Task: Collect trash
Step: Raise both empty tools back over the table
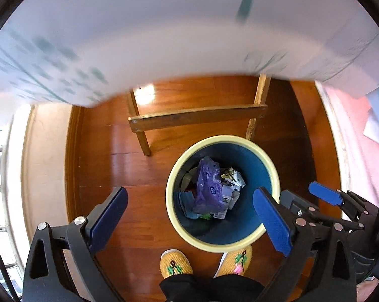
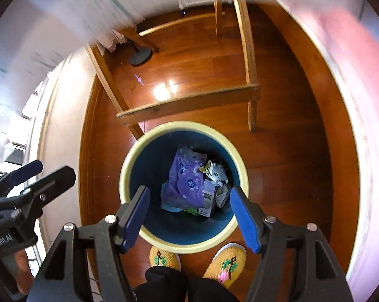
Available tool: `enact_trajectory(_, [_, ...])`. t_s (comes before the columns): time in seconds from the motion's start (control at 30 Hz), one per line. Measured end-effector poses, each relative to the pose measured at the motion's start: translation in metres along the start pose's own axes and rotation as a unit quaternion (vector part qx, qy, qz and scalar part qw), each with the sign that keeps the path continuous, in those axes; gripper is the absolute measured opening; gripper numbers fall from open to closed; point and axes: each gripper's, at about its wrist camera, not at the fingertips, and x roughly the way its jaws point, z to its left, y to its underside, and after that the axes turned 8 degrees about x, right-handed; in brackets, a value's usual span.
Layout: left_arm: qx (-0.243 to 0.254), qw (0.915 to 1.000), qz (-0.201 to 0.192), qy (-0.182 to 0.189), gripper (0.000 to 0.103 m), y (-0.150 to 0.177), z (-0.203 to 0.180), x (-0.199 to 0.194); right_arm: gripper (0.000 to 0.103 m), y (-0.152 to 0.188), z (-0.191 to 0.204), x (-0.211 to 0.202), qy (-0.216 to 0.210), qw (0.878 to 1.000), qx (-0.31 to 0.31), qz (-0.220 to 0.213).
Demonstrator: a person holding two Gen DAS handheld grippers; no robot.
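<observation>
A round bin point(image 1: 259, 156) with a cream rim and blue inside stands on the wooden floor; it also shows in the right wrist view point(image 2: 149, 156). In it lie a purple plastic wrapper point(image 1: 209, 188) point(image 2: 186, 181) and crumpled paper and cartons point(image 1: 233, 178) point(image 2: 215, 176). My left gripper point(image 1: 192, 219) is open and empty, above the bin's left side. My right gripper point(image 2: 189, 216) is open and empty, straight above the bin. The right gripper also shows at the right of the left wrist view point(image 1: 325, 196).
A wooden table frame point(image 1: 197, 117) point(image 2: 189, 103) stands just behind the bin, under a white cloth point(image 1: 164, 37). The person's yellow slippers point(image 1: 175, 264) point(image 2: 225, 261) are at the bin's near side. A dark round stand base point(image 2: 140, 56) sits farther back.
</observation>
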Motion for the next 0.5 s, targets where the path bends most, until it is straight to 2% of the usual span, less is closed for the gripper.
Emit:
enact_trajectory(0.3, [0.014,0.9996,-0.024,0.008,0.099,-0.014,-0.004,-0.125,0.067,-0.009,0.033,-0.117,-0.003,1.000,0.005,-0.023])
enact_trajectory(0.5, [0.024,0.9981,-0.056,0.011,0.099,-0.037,0.002,-0.217,0.067,-0.019,0.066,-0.201,0.018,0.999,-0.018,-0.041])
